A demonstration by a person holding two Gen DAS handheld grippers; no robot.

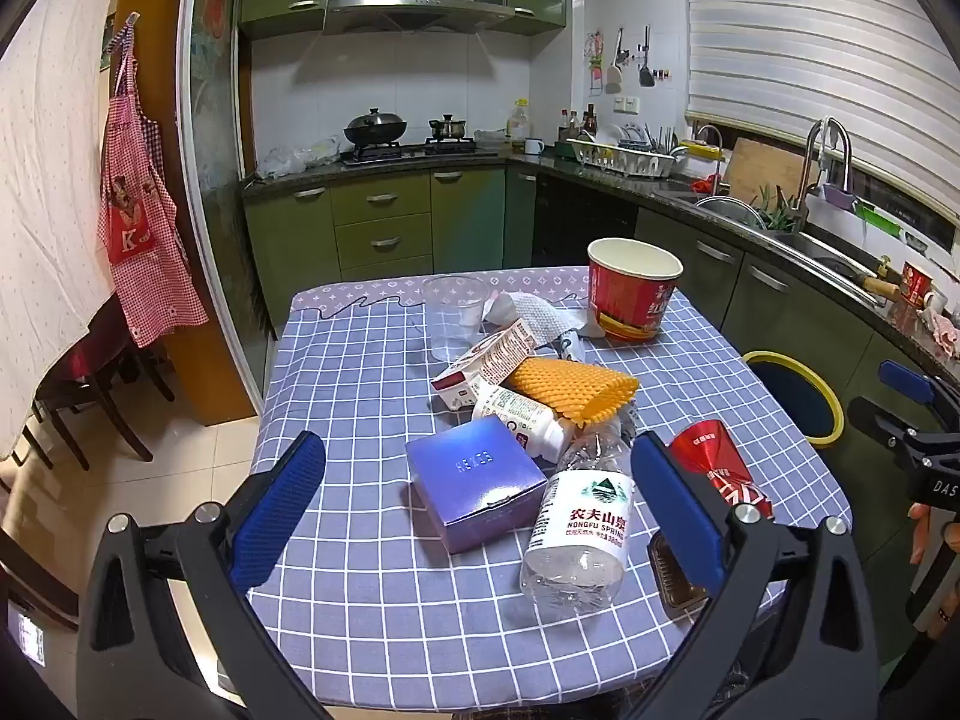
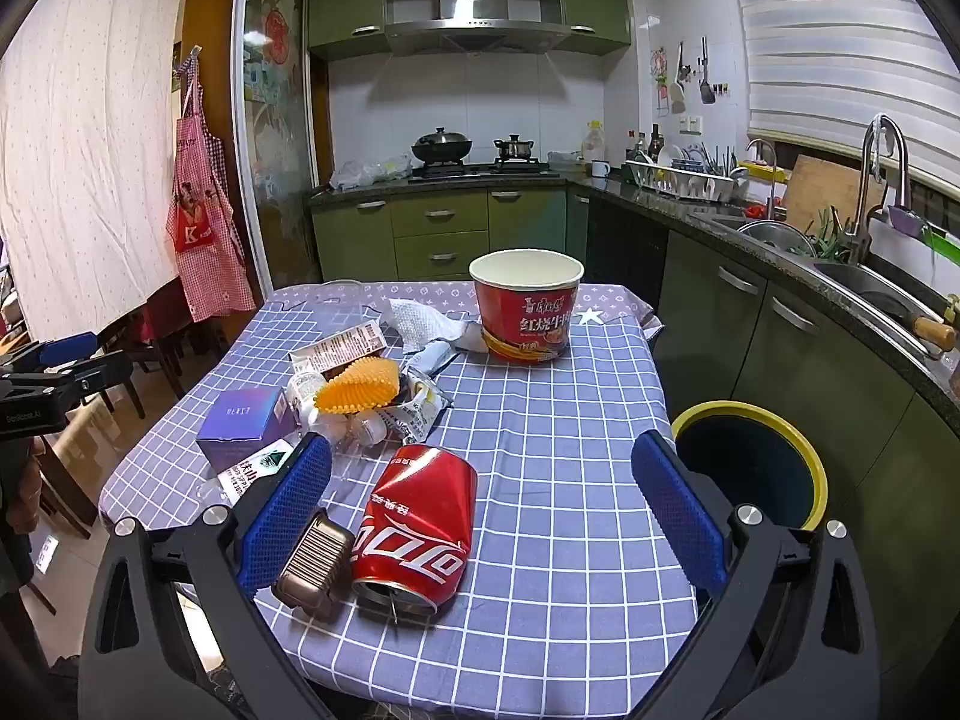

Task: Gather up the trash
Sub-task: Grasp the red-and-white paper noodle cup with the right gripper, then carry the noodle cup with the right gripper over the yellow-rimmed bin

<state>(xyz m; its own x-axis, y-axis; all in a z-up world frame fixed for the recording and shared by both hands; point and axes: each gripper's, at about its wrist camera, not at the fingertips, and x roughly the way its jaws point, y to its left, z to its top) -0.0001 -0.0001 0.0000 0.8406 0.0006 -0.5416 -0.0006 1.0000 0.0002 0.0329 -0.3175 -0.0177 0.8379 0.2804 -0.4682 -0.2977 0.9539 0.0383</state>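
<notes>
Trash lies on a blue checked table [image 1: 360, 372]. A purple box [image 1: 474, 483], a clear water bottle [image 1: 579, 516], an orange foam net [image 1: 570, 390] and a small white bottle [image 1: 522, 420] sit ahead of my left gripper [image 1: 479, 450], which is open and holds nothing. My right gripper [image 2: 483, 456] is also open. A crushed red can [image 2: 420, 522] and a small brown tray [image 2: 315, 564] lie on the cloth between its fingers, untouched. A red noodle bowl [image 2: 527, 312] stands at the far side.
A yellow-rimmed bin [image 2: 750, 468] stands on the floor right of the table. A clear plastic cup [image 1: 453, 315], a carton [image 1: 486, 360] and crumpled tissue [image 1: 534, 315] lie farther back. Green kitchen cabinets and a sink run along the right. Chairs stand to the left.
</notes>
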